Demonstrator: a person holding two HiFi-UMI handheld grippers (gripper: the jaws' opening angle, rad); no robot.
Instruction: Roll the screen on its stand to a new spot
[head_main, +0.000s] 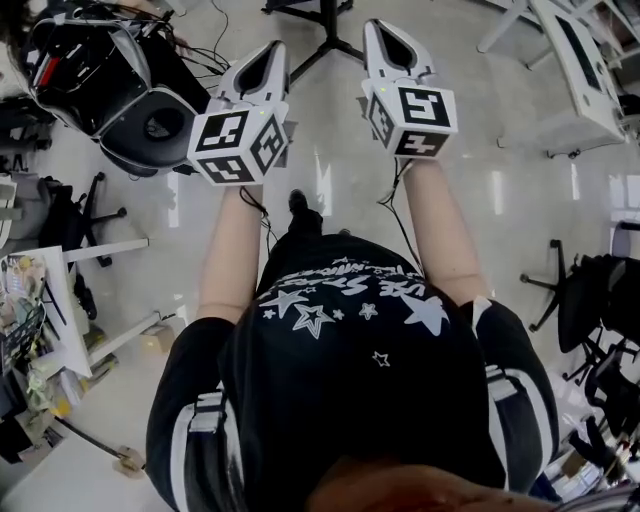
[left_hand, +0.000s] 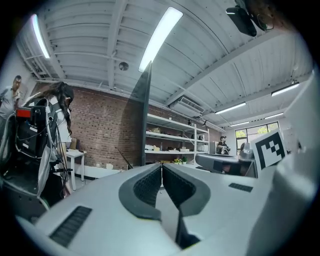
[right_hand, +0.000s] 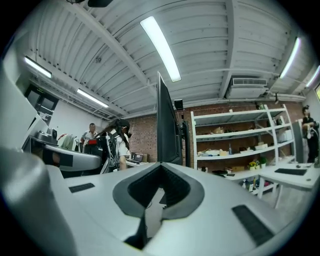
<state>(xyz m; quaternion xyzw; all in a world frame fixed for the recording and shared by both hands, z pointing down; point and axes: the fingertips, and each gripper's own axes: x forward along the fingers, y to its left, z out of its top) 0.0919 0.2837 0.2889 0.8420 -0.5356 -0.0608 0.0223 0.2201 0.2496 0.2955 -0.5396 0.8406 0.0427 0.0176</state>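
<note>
The screen shows edge-on as a thin dark slab, a short way ahead of both grippers: the screen (left_hand: 144, 120) in the left gripper view, the screen (right_hand: 166, 125) in the right gripper view. In the head view only the black legs of its stand (head_main: 325, 35) show on the floor, at the top between the two grippers. My left gripper (head_main: 268, 52) and my right gripper (head_main: 388, 35) are held out side by side above the floor. Both are shut with nothing between the jaws, left gripper (left_hand: 161, 167) and right gripper (right_hand: 160, 167), and neither touches the screen.
Black equipment with cables (head_main: 100, 80) stands at the left. A white desk (head_main: 580, 70) is at the right, with office chairs (head_main: 590, 300) nearby and another chair (head_main: 70, 215) at the left. Open shelves (right_hand: 235, 140) line the brick wall. People (right_hand: 117, 140) stand beyond the screen.
</note>
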